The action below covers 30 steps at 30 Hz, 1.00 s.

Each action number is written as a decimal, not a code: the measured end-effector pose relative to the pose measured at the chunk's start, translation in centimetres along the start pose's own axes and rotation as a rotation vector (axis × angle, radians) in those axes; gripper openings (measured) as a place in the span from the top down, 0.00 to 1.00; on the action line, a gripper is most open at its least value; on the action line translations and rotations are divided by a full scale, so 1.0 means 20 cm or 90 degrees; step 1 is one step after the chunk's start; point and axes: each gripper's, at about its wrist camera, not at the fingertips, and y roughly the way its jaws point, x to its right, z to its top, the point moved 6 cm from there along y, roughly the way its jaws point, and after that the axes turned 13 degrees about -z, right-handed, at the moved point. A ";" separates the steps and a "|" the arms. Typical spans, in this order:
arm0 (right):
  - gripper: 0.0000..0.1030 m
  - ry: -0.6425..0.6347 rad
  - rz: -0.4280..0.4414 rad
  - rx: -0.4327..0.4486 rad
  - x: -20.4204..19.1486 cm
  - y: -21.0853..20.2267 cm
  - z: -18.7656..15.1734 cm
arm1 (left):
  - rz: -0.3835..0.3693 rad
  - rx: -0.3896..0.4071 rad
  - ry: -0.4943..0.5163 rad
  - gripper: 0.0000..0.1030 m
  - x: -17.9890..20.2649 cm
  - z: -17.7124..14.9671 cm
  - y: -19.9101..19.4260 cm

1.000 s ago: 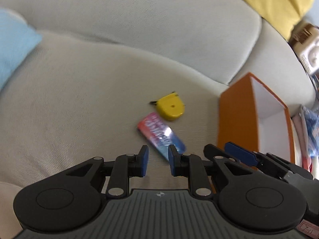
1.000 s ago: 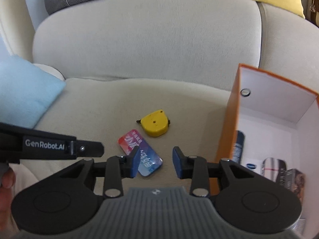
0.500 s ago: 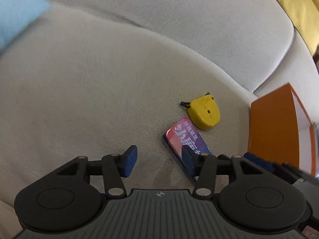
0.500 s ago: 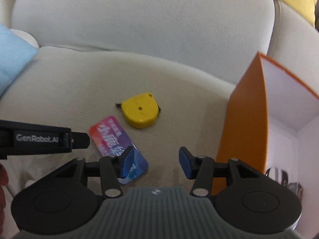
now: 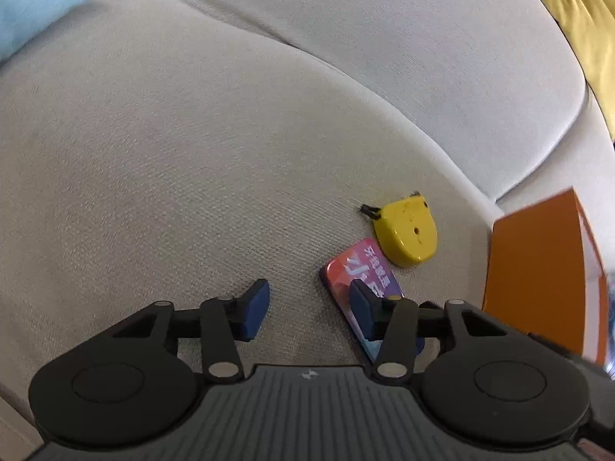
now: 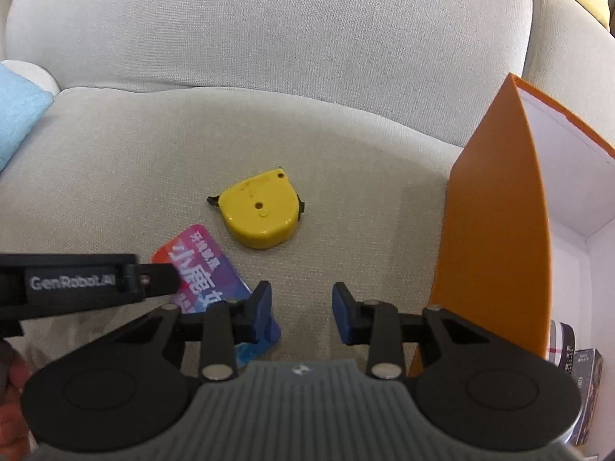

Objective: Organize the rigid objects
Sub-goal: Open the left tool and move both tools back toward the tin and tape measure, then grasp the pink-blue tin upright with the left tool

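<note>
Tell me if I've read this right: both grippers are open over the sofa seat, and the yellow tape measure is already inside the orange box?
Not quite. The yellow tape measure lies on the sofa seat, apart from the orange box, as the right wrist view shows. The rest holds: the left gripper and right gripper are both open.

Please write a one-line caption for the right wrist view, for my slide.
Open right gripper above a sofa seat, facing a yellow tape measure and a colorful packet, beside an orange box.
</note>
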 end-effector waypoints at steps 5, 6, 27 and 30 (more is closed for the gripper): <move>0.67 -0.007 0.016 -0.023 -0.06 0.02 -0.02 | 0.000 0.001 0.008 0.48 0.00 0.00 0.00; 0.67 -0.012 0.028 -0.024 -0.08 0.02 -0.03 | -0.001 0.002 0.004 0.49 -0.01 0.00 0.00; 0.76 -0.028 0.085 -0.016 -0.19 -0.03 -0.06 | -0.049 0.000 -0.049 0.60 -0.04 0.01 0.04; 0.76 -0.026 0.089 -0.016 -0.19 -0.03 -0.06 | -0.064 -0.020 -0.042 0.61 -0.01 -0.01 0.06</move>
